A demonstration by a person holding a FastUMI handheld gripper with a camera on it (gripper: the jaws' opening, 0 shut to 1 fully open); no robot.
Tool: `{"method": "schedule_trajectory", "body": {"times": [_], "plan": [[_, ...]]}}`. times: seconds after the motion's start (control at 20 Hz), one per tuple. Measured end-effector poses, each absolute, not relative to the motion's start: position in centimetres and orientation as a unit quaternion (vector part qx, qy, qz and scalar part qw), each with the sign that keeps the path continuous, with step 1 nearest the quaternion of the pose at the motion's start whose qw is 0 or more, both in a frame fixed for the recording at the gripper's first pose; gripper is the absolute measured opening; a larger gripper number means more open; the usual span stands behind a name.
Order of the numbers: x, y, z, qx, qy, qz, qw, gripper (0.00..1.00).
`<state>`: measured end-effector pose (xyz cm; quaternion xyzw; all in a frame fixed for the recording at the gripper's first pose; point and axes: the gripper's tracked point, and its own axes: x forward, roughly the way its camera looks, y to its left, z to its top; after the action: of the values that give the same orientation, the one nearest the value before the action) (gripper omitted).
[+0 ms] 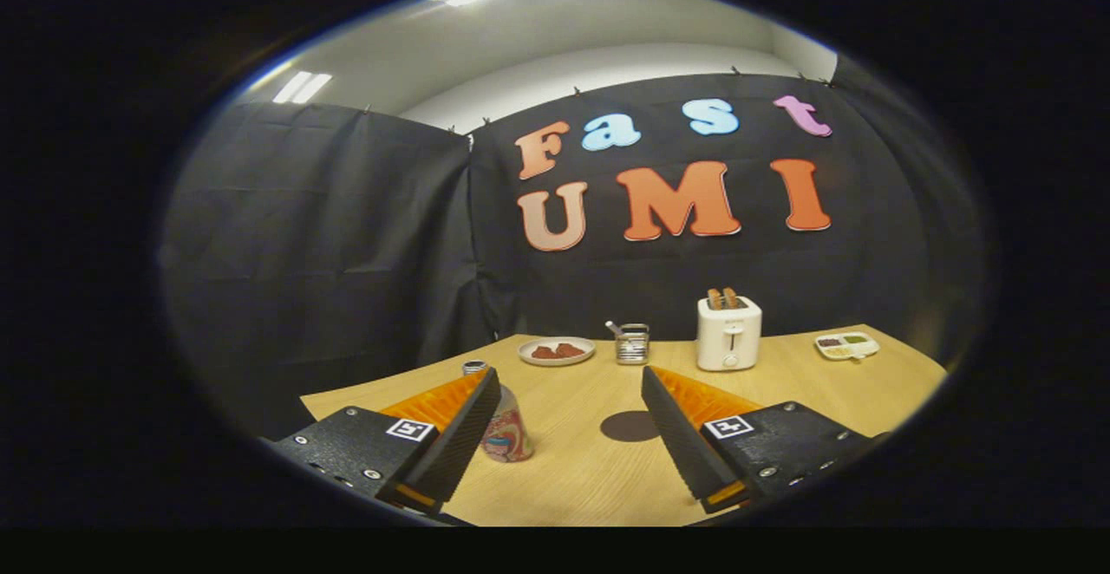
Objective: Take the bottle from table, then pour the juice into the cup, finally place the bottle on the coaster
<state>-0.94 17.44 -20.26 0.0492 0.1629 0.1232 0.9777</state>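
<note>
A small bottle (510, 435) with a colourful label and a metal cap stands upright on the wooden table (572, 479). My left finger hides its left side. My gripper (569, 375) is open, with nothing pressed between its fingers. A dark round coaster (626, 426) lies flat on the table between the fingers, right beside the right one. Beyond the fingertips, a clear cup (632, 345) with a stick in it stands near the table's back edge.
A white toaster (729, 334) with two slices in it stands right of the cup. A plate (556, 351) of brown food sits left of the cup. A small divided tray (846, 346) lies at the back right. Black cloth walls the booth behind.
</note>
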Motion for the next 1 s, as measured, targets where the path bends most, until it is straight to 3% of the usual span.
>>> {"method": "schedule_trajectory", "body": {"times": [0.7,1.0], "plan": [[-0.9,25.9,-29.6,0.034,0.250,0.159,0.954,0.98],[-0.2,27.3,-31.9,0.032,0.271,0.144,0.951,0.95]]}}
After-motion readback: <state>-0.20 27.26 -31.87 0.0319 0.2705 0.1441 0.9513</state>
